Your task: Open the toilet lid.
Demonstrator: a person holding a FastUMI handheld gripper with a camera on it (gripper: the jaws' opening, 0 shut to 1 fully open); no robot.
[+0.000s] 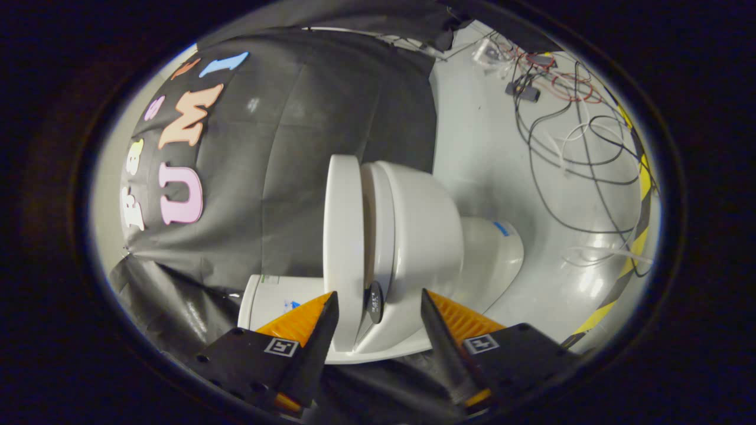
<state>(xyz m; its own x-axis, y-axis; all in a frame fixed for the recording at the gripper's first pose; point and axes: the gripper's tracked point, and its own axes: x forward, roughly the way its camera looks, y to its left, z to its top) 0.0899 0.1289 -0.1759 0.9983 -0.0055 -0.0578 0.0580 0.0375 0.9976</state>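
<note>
- Gripper (pixel 378 310): being held with its two fingers (pixel 322 330) spread apart; nothing is being pressed between them. The near end of the toilet is being framed in the gap, and whether either finger is touching it cannot be told.
- Toilet (pixel 413 236): white, being seen turned on its side because the camera is rolled. It is standing on the floor, close against the black cloth wall.
- Toilet lid (pixel 341 236): a white slab being shown edge-on, lying along the bowl on the side toward the cloth wall. It is being seen parted slightly from the seat by a narrow dark gap, so it is not lying fully flat. Its near edge is reaching down between the fingers, just beside one fingertip.
- Seat (pixel 378 224): a white ring being shown between the lid and the bowl.
- Dark round disc (pixel 374 302): being seen at the near end of the seat, between the fingers; what it is cannot be told.
- Bowl and base (pixel 490 248): being seen beyond the other finger, with a small blue mark on the base.
- Tank (pixel 271 298): white, being partly hidden behind one finger, against the cloth wall.
- Floor (pixel 490 147): pale grey and glossy.
- Loose cables (pixel 567 141): black, white and red, lying tangled on the floor well apart from the toilet.
- Yellow-and-black striped tape (pixel 635 248): running along the floor's far edge, beyond the cables.
- Black cloth wall (pixel 331 118): hanging behind the lid.
</note>
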